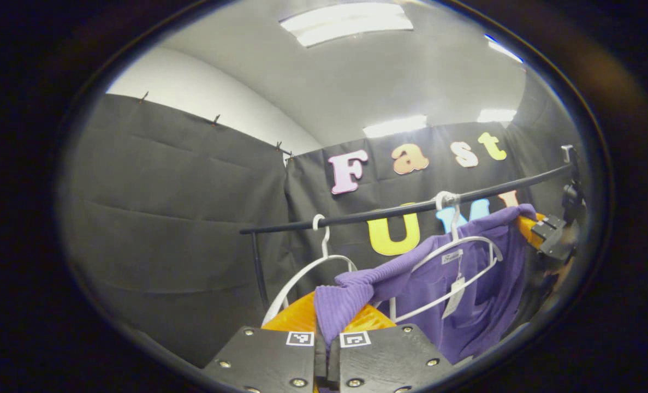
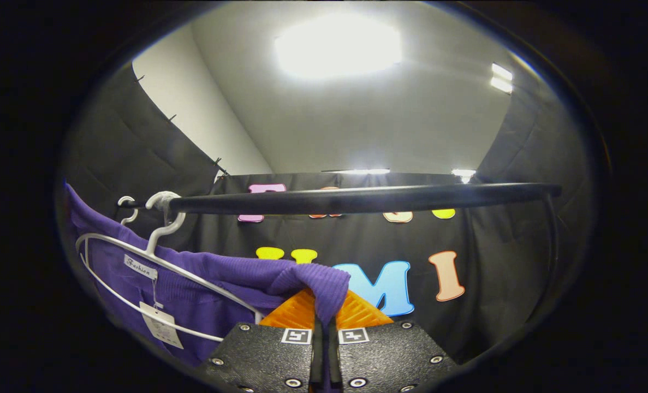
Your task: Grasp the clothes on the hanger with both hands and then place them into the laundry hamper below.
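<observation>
In the left gripper view, the left gripper (image 1: 327, 349) had its two fingers drawn together on a fold of the purple sweater (image 1: 465, 289), the ribbed knit pinched between them and bulging up over the tips. From that pinch the fabric ran up and to the right to the body of the garment, which hung on a white hanger (image 1: 455, 251) hooked over the black clothes rail (image 1: 400, 210) toward its right end. A paper tag (image 1: 455, 297) dangled inside the neck of the sweater. A second white hanger (image 1: 315, 267), bare, hung from the rail nearer its left end, just behind the gripper. At the far right end of the sweater the other gripper (image 1: 542, 229) met the cloth at the shoulder.

In the right gripper view, the right gripper (image 2: 324, 333) was likewise clamped on the purple sweater (image 2: 236, 278), both fingers pressing a ribbed edge that draped over their tips. The cloth stretched away to the left, where it lay on the white hanger (image 2: 160, 256), its hook over the left end of the black clothes rail (image 2: 356, 197). The paper tag (image 2: 160, 325) hung below the collar label. The sweater was thus on the hanger at the rail, held at both ends.
</observation>
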`<action>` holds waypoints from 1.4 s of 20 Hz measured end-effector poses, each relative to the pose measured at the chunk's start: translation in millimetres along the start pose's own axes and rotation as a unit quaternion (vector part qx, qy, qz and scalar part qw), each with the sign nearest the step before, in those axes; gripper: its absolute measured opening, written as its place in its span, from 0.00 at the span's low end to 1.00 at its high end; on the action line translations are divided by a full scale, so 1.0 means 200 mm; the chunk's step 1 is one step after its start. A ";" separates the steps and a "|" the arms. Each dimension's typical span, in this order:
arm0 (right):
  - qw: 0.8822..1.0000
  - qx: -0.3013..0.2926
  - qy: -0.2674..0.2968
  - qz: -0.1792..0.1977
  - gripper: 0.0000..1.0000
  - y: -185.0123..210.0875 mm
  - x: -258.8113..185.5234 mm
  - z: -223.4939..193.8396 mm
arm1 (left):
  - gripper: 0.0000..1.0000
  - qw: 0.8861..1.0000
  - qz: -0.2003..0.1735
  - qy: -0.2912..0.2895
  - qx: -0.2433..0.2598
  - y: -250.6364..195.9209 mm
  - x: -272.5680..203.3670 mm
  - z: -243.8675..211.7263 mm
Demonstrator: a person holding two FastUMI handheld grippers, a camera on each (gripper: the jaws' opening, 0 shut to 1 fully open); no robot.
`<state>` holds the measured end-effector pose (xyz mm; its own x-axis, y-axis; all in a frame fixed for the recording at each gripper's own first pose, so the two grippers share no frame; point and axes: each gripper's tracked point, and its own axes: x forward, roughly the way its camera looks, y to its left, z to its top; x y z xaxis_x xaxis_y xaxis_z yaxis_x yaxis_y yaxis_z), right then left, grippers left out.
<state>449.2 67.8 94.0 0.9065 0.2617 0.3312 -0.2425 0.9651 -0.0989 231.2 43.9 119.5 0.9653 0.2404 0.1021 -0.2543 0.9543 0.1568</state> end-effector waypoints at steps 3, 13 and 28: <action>1.000 -0.013 0.003 0.003 0.04 0.01 0.03 -0.05 | 0.07 1.000 0.008 -0.011 0.025 0.04 0.08 0.02; 0.998 -0.046 0.038 -0.008 0.04 0.04 0.16 -0.26 | 0.07 0.999 -0.017 -0.011 -0.036 0.09 0.31 -0.14; 0.987 0.011 0.162 -0.016 0.04 0.00 0.11 -0.74 | 0.07 0.995 -0.070 -0.002 -0.065 -0.01 0.31 -0.29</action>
<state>520.6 72.3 -37.2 0.9759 0.2178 0.0163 -0.2162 0.9738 -0.0710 294.0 67.6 68.7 0.9904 0.1029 0.0924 -0.1071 0.9934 0.0420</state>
